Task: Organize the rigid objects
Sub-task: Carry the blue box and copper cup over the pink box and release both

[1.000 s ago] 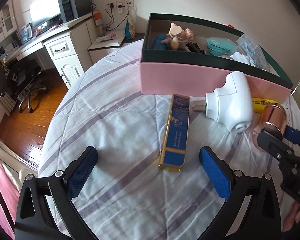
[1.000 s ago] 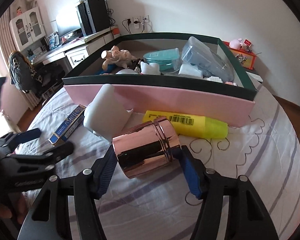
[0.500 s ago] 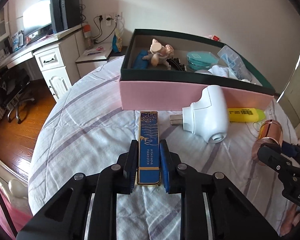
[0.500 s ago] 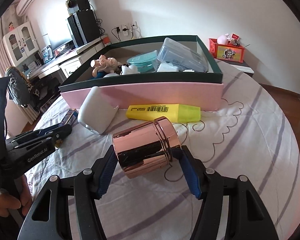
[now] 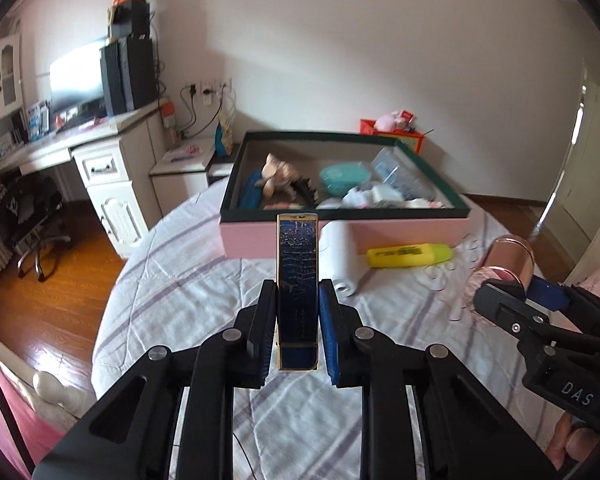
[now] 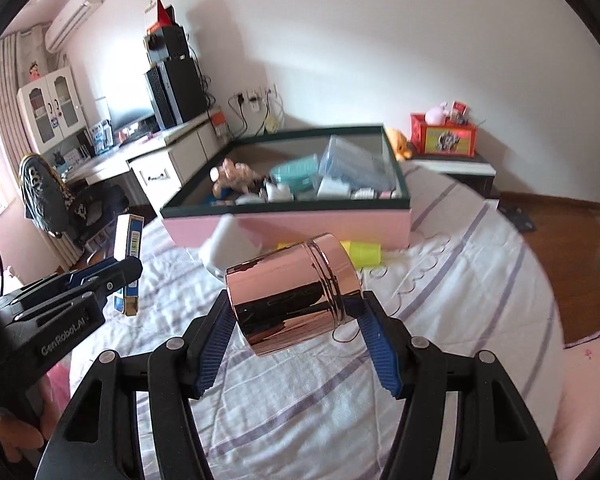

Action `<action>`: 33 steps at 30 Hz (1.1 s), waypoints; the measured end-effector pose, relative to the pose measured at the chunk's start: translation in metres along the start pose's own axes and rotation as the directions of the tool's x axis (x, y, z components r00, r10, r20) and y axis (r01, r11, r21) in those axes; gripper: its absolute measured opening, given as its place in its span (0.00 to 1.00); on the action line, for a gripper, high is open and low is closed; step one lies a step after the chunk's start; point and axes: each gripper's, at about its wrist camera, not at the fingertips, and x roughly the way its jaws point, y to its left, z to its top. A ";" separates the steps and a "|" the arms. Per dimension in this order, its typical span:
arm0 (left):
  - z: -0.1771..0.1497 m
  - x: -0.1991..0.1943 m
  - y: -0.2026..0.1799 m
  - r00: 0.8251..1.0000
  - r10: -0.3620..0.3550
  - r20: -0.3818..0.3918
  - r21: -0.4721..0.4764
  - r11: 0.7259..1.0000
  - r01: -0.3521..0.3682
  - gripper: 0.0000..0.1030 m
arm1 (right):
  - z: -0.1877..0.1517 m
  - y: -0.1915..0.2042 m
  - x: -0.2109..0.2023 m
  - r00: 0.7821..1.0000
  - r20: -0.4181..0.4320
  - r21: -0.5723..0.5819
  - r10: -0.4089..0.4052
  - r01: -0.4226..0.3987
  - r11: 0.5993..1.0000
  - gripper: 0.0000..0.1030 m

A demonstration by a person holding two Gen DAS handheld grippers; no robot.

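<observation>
A: What had changed since a second earlier?

B: The left tongs (image 5: 298, 334) had been wide open over the blue box (image 5: 297, 292) as it lay flat on the bed (image 5: 172, 300). They closed on its lower end and lifted it clear. The right tongs (image 6: 296, 322) already had the copper tin (image 6: 290, 294), and that rose off the cover too.

A: How did each pair hold its thing?

B: The left pair was nearly closed, pads pressed on the box's long sides. The right pair stood about half open, clamped on the tin, which lay crosswise between the pads.

A: And where did the load have to go?

B: By my reading, into the pink tray (image 5: 380, 234), straight ahead of both tongs and lower than them. The blue box's long axis pointed forward and up towards it. Neither hand looked clearly nearer. The white plug (image 5: 340, 256) and the yellow marker (image 5: 410, 254) lay in between, against the tray's front wall.
</observation>
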 end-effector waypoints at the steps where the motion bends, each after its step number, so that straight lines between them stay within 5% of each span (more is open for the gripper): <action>1: 0.002 -0.006 -0.003 1.000 0.002 0.014 0.011 1.000 -0.002 0.20 | 0.000 0.000 -0.004 1.000 0.009 -0.002 0.000 0.000 1.000 0.62; 9: 0.008 -0.033 -0.017 0.998 -0.013 0.064 0.049 0.999 0.009 0.20 | 0.012 0.009 -0.036 0.997 0.081 -0.024 -0.005 0.007 1.000 0.62; 17: 0.029 -0.018 -0.022 0.998 -0.009 0.067 0.092 0.996 0.003 0.20 | 0.031 0.009 -0.030 0.995 0.103 -0.048 -0.019 0.024 0.999 0.62; 24: 0.074 0.040 -0.015 0.999 0.015 0.032 0.111 0.994 -0.018 0.20 | 0.074 -0.008 0.008 0.993 0.100 -0.075 -0.067 0.074 0.994 0.62; 33: 0.120 0.144 -0.005 0.994 0.020 -0.108 0.100 0.995 -0.010 0.20 | 0.115 -0.019 0.101 0.999 0.002 -0.092 -0.047 0.047 0.995 0.62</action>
